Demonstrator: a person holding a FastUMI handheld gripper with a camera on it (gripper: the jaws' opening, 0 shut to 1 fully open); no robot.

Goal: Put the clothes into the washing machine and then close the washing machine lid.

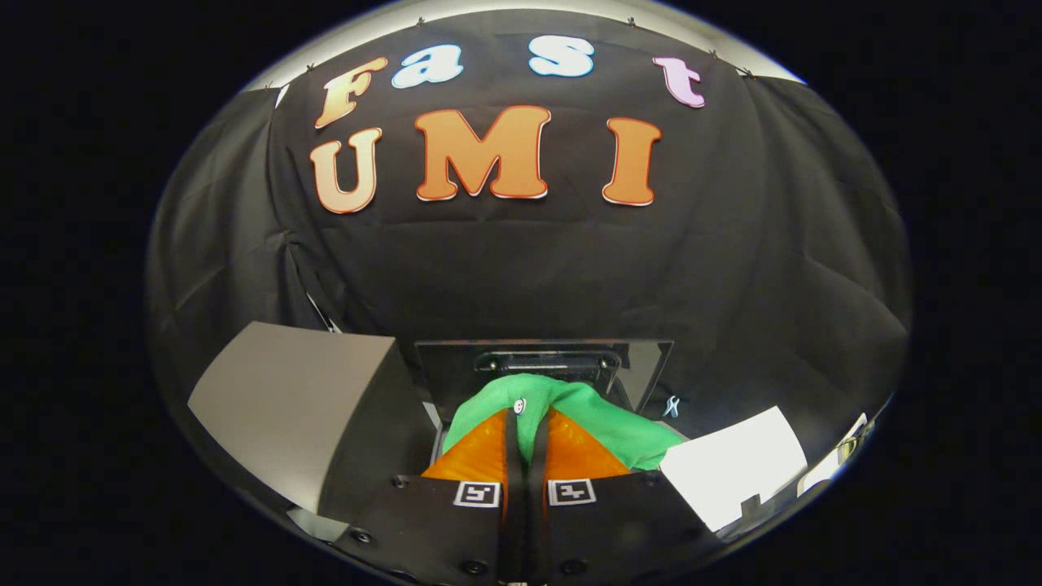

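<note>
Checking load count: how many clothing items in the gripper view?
1. A green garment is pinched between the fingers of the gripper, draped just ahead of them in front of the raised washing machine lid. More could be hidden beneath the gripper.

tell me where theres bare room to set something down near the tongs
Two bare patches: the grey panel left of the open dark lid, and the white surface to the right of the green cloth. The middle is crowded: the tongs are shut on the green cloth, which bulges just ahead of the orange fingers and hides what lies below.
</note>
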